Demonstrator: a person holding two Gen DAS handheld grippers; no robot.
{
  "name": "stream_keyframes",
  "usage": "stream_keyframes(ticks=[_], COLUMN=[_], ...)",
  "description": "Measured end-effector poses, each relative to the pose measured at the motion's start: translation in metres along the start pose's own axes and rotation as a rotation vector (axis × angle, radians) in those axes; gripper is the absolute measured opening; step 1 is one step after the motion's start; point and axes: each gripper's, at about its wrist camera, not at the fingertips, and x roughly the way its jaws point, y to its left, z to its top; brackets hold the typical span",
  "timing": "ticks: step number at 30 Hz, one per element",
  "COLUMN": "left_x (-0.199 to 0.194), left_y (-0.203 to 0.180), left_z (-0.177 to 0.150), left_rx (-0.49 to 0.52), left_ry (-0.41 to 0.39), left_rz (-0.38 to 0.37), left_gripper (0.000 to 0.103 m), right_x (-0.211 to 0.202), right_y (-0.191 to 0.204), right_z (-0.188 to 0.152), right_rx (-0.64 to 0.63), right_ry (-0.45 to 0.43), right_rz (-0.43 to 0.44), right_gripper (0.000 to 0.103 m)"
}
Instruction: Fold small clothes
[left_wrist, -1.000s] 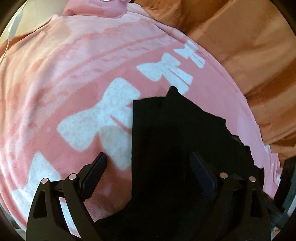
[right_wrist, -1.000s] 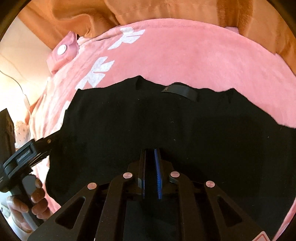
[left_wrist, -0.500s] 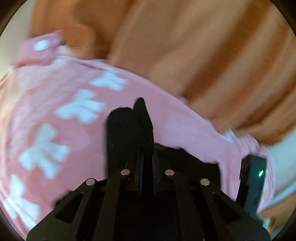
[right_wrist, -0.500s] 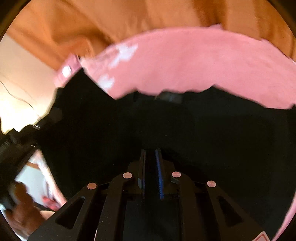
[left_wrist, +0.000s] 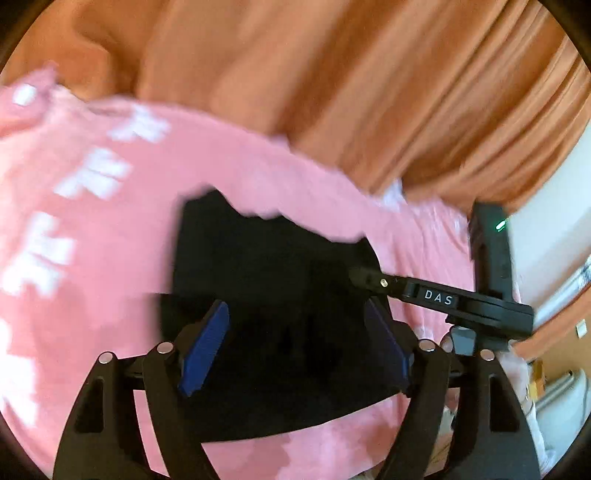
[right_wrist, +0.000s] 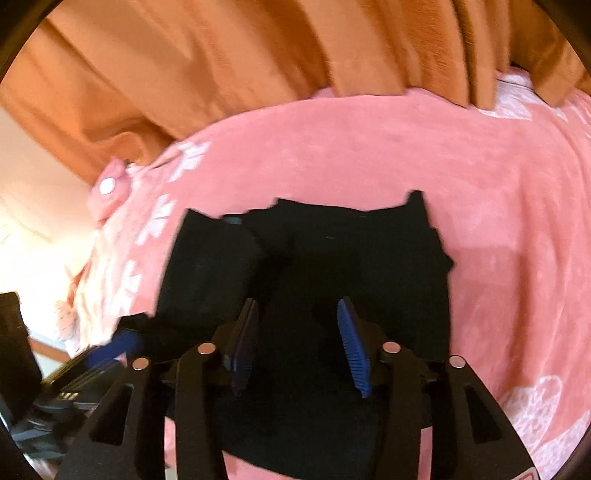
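Note:
A small black garment (left_wrist: 273, 280) lies folded over on a pink blanket (left_wrist: 110, 258); it also shows in the right wrist view (right_wrist: 332, 258). My left gripper (left_wrist: 295, 332) is open above its near part, blue pads spread, holding nothing. My right gripper (right_wrist: 299, 332) is open too, over the garment's near middle. The right gripper's finger (left_wrist: 436, 297) reaches in from the right in the left wrist view, its tip at the garment's right edge. The left gripper (right_wrist: 110, 350) shows blurred at the lower left of the right wrist view.
Orange curtains (left_wrist: 332, 92) hang behind the blanket (right_wrist: 480, 221) along its far edge. White bow prints (left_wrist: 88, 177) run down the blanket's left side. A pink tab with a white snap (right_wrist: 109, 186) sticks up at the far left corner.
Both grippers were shut on the black garment half a second ago and have opened, letting it go. The left side of the garment now lies folded over to the right.

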Motion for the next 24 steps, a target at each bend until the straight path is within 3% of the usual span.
stream_keyframes(ticks=[3,8,10,11,12,13,14,15,18,20,22,24], left_x=[-0.019,0.008,0.020,0.026,0.029,0.033,0.035,0.033,0.009,-0.002,0.011,0.045], left_y=[0.030,0.066,0.072,0.073,0.071,0.064,0.056,0.044,0.003,-0.027,-0.056,-0.069], left_z=[-0.012,-0.034,-0.039,-0.038,-0.038,-0.036,-0.036,-0.035,-0.029,-0.027,-0.034,-0.049], left_rx=[-0.004,-0.027,-0.064,-0.070,-0.056,-0.016,0.024,0.070,0.169,0.220,0.279,0.283], left_ry=[-0.033,0.086,0.097,0.097,0.089,0.095,0.101,0.084,0.002,-0.028,0.002,0.113], left_rz=[0.065,0.119,0.085,0.055,0.043,0.028,0.034,0.051,-0.018,-0.099,-0.142,-0.155], left_gripper=[0.079,0.079,0.078,0.071,0.052,0.042,0.017,0.005,0.005,0.005,0.006,0.008], right_x=[0.005,0.047,0.070,0.078,0.083,0.085,0.084,0.081,0.050,0.017,0.005,0.020], right_y=[0.008,0.023,0.029,0.031,0.033,0.036,0.040,0.044,0.060,0.071,0.060,0.031], right_z=[0.001,0.007,0.007,0.007,0.005,0.006,0.008,0.010,0.021,0.026,0.029,0.031], right_rx=[0.032,0.118,0.140,0.148,0.150,0.139,0.124,0.101,0.033,-0.064,-0.101,-0.051], right_ry=[0.024,0.112,0.160,0.167,0.166,0.153,0.138,0.122,0.026,-0.066,-0.107,-0.052], right_rz=[0.066,0.133,0.135,0.117,0.100,0.086,0.076,0.082,0.180,0.196,0.122,0.036], right_gripper=[0.048,0.054,0.054,0.055,0.055,0.055,0.046,0.014,0.011,0.011,0.010,0.011])
